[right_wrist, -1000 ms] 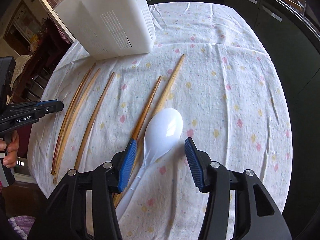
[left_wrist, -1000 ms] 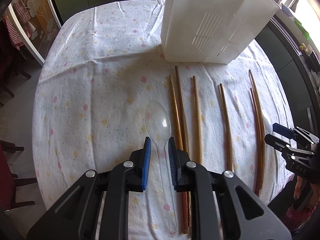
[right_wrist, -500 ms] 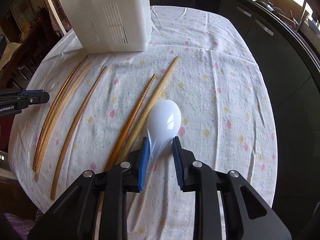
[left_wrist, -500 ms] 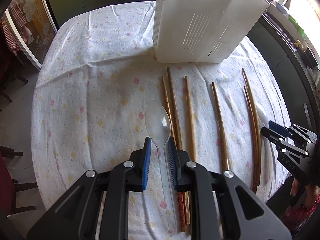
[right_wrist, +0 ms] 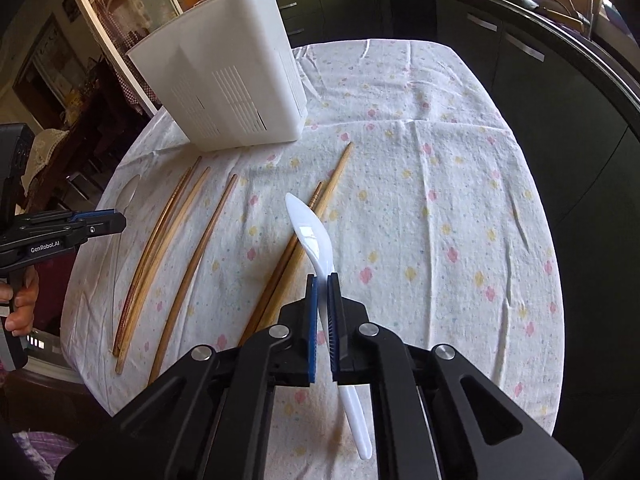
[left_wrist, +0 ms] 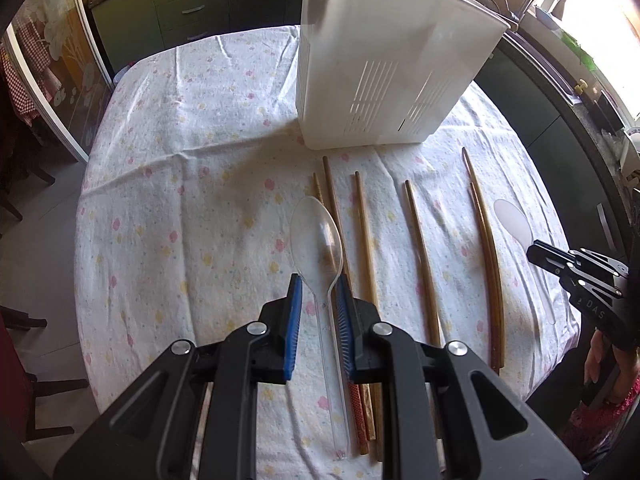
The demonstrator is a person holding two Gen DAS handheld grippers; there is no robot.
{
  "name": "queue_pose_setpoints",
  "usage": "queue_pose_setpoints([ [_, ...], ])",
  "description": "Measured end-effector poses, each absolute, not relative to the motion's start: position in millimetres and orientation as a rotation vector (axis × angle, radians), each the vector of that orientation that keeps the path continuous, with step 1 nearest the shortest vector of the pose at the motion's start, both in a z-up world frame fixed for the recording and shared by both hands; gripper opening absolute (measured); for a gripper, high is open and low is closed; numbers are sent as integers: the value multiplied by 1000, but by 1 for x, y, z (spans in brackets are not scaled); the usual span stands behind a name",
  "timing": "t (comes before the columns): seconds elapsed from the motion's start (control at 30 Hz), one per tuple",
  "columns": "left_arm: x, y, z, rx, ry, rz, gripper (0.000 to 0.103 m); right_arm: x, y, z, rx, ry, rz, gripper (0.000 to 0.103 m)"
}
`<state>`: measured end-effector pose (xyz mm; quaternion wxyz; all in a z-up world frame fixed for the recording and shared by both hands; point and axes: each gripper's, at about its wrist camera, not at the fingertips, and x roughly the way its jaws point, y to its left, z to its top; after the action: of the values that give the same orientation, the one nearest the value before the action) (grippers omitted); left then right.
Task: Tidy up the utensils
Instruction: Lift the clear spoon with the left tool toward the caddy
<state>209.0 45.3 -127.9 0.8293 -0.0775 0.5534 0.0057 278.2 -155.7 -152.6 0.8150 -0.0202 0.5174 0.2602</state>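
My left gripper (left_wrist: 317, 286) is shut on a clear plastic spoon (left_wrist: 316, 232), held above the tablecloth with its bowl pointing away. My right gripper (right_wrist: 322, 283) is shut on a white plastic spoon (right_wrist: 310, 232), turned on edge and lifted off the table; that spoon also shows in the left wrist view (left_wrist: 513, 218). Several wooden chopsticks (left_wrist: 420, 248) lie side by side on the cloth; they show in the right wrist view too (right_wrist: 192, 256). The white slotted utensil holder (left_wrist: 384, 76) stands at the far side, also in the right wrist view (right_wrist: 228, 84).
The round table (right_wrist: 440, 160) has a flowered white cloth. Dark kitchen cabinets (right_wrist: 540, 60) run along the right and far side. A glass-door cabinet (left_wrist: 44, 80) stands at the left. The left gripper shows at the left edge of the right wrist view (right_wrist: 100, 222).
My right gripper closed on the white spoon, lifted it and turned it on edge. My left gripper rose with the clear spoon still held. Both views pulled back from the table.
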Motion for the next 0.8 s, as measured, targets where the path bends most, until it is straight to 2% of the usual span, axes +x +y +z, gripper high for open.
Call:
queue_pose_setpoints([
  [0.43, 191, 35, -73, -138, 1015, -39, 17, 266, -174, -110, 102, 986, 653, 5],
  [0.47, 190, 35, -69, -137, 1001, -42, 12, 265, -173, -107, 106, 982, 660, 6],
  [0.5, 189, 34, -66, -133, 991, -45, 0, 265, -173, -106, 110, 978, 666, 6],
  [0.67, 189, 31, -64, -119, 968, -54, 0, 263, -171, -103, 112, 971, 684, 6],
  [0.8, 200, 25, -80, -83, 1044, -72, 0, 262, -174, -102, 114, 971, 684, 6],
])
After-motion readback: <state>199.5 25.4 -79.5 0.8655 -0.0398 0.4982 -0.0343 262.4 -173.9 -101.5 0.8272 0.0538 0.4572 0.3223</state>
